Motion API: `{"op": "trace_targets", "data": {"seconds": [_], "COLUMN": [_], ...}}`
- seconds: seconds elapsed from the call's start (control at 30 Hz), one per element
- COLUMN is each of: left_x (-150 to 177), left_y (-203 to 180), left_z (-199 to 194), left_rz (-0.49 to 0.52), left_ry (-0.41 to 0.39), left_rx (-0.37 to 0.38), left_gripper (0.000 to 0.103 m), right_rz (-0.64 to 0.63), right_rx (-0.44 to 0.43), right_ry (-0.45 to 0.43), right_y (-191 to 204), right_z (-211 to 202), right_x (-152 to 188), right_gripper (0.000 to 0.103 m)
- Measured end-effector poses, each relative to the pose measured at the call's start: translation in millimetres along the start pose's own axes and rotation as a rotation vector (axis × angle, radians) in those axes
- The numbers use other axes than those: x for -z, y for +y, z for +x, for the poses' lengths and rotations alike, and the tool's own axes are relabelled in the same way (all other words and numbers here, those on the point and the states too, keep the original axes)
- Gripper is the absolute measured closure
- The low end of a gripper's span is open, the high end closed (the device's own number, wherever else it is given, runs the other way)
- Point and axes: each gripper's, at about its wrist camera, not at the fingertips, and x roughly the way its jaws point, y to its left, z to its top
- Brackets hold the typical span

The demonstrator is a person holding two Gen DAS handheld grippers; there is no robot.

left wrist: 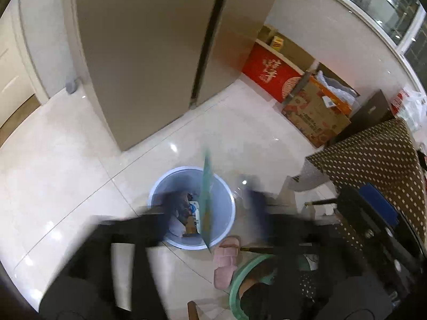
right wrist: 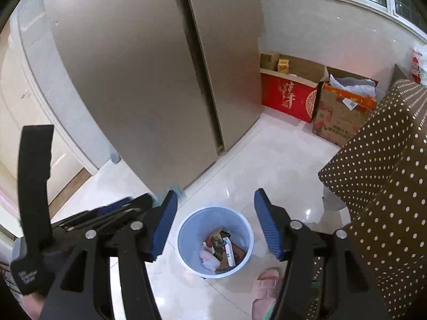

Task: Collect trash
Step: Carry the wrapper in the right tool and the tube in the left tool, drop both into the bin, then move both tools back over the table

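A light blue trash bin (left wrist: 221,213) stands on the tiled floor and holds several pieces of trash (left wrist: 189,216). My left gripper (left wrist: 210,200) is blurred above it, jaws wide open. A thin green flat wrapper (left wrist: 206,197) hangs edge-on between them over the bin, touching neither finger. In the right wrist view the bin (right wrist: 186,237) with its trash (right wrist: 221,250) sits below my right gripper (right wrist: 214,224), which is open and empty. The left gripper (right wrist: 120,208) shows at the left there.
A tall beige fridge (left wrist: 149,53) stands behind the bin. Red and brown cardboard boxes (left wrist: 307,98) line the wall. A brown polka-dot cloth (right wrist: 379,186) covers furniture at right. Pink slippers (left wrist: 226,261) and a green stool (left wrist: 240,280) lie near the bin.
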Motion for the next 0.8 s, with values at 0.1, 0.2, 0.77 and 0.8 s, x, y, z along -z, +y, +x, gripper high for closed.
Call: {"op": "trace_targets", "data": {"seconds": [0.1, 0.2, 0.77, 0.8], "left_x": [1.9, 5.0, 0.6, 1.2], "left_y": [-3.7, -8.6, -79.6, -87.9], "left_z": [-2.2, -8.3, -89.4, -93.3], "left_rz": [0.017, 0.017, 0.157, 0.173], "left_ry": [-0.012, -0.013, -0.14, -0.144], "left_rx": [-0.013, 0.001, 0.075, 0.084], "left_gripper": [0.038, 0.038, 0.036, 0.036], "right_rz": [-0.001, -0.001, 0.045, 0.048], "right_rx": [0.002, 0.004, 0.066, 0.078], "right_ry": [0.001, -0.001, -0.188, -0.201], "right_y": [-4.4, -6.2, -44.9, -48.6], "right_z": [-2.5, -5.7, -114.2, -122.8], "right_x": [1.3, 1.0, -19.8, -19.8], "right_gripper": [0.044, 0.044, 0.043, 0.043]}}
